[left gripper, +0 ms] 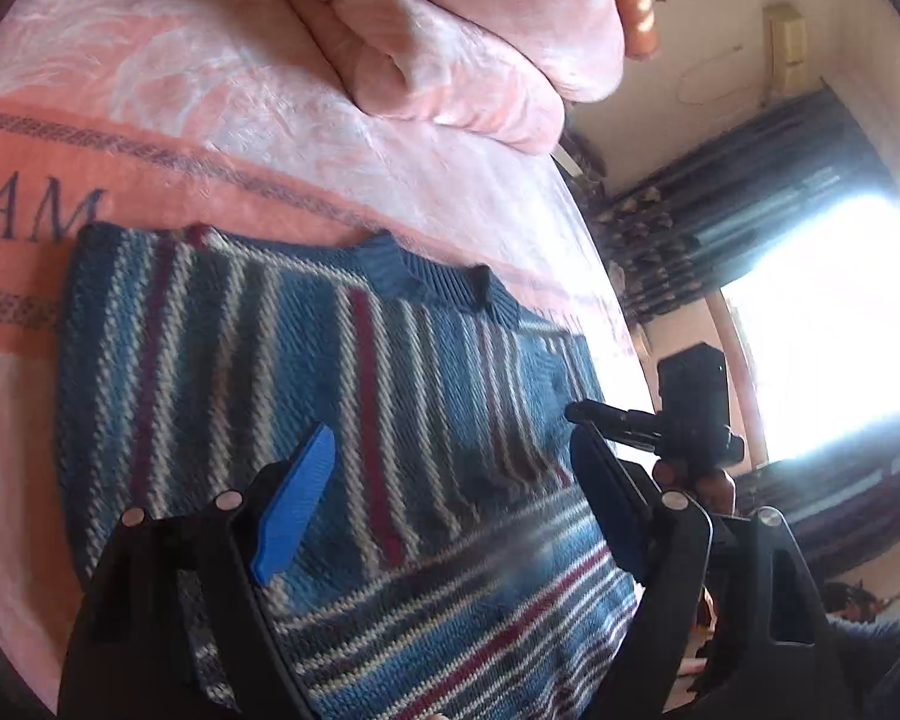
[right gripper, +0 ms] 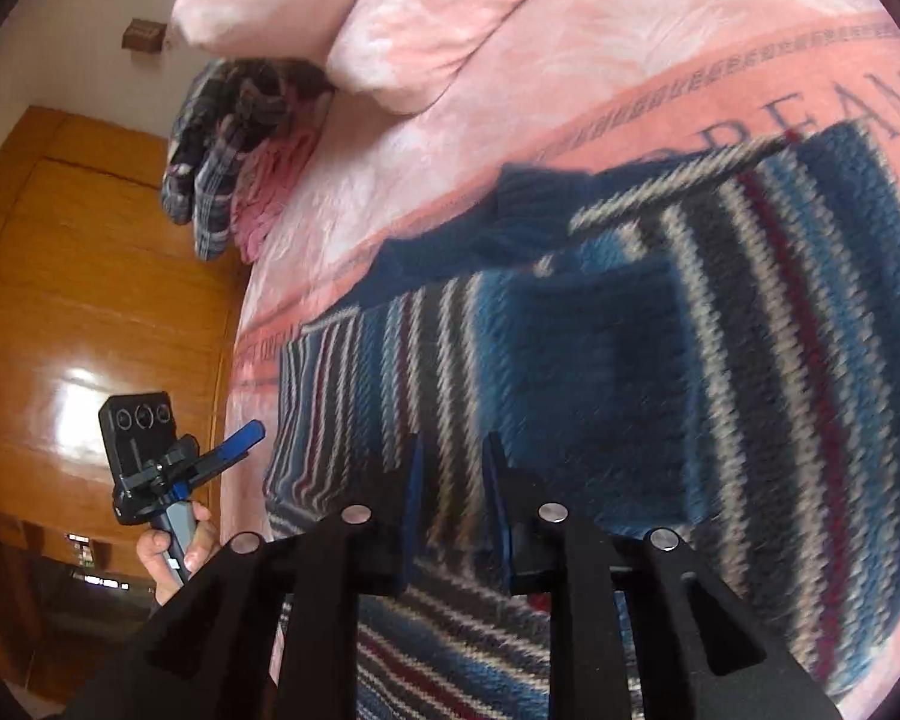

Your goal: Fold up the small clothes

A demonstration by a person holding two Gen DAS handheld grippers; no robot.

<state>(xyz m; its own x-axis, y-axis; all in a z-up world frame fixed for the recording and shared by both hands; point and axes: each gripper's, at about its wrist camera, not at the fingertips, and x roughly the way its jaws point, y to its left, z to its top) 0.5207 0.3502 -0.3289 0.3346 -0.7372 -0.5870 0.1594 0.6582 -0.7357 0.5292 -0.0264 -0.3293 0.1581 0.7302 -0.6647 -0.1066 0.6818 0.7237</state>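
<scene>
Blue plastic fingers of the left gripper (left gripper: 456, 510) stand wide apart above the striped sweater (left gripper: 342, 396), holding nothing. The right gripper (right gripper: 453, 498) hovers over the same sweater with its jaws drawn close, a narrow gap between them; whether any knit is caught there I cannot tell. The sweater lies flat on a pink blanket (left gripper: 210, 96), collar toward the pillows (left gripper: 450, 30). Beyond the sweater, letters on the blanket read "EAM" in the left view and "DREAM" in the right. Only the left view shows a bright window (left gripper: 834, 324) and dark curtains (left gripper: 750, 192); only the right shows wooden panelling (right gripper: 90, 276) and a heap of checked clothes (right gripper: 228, 150).
</scene>
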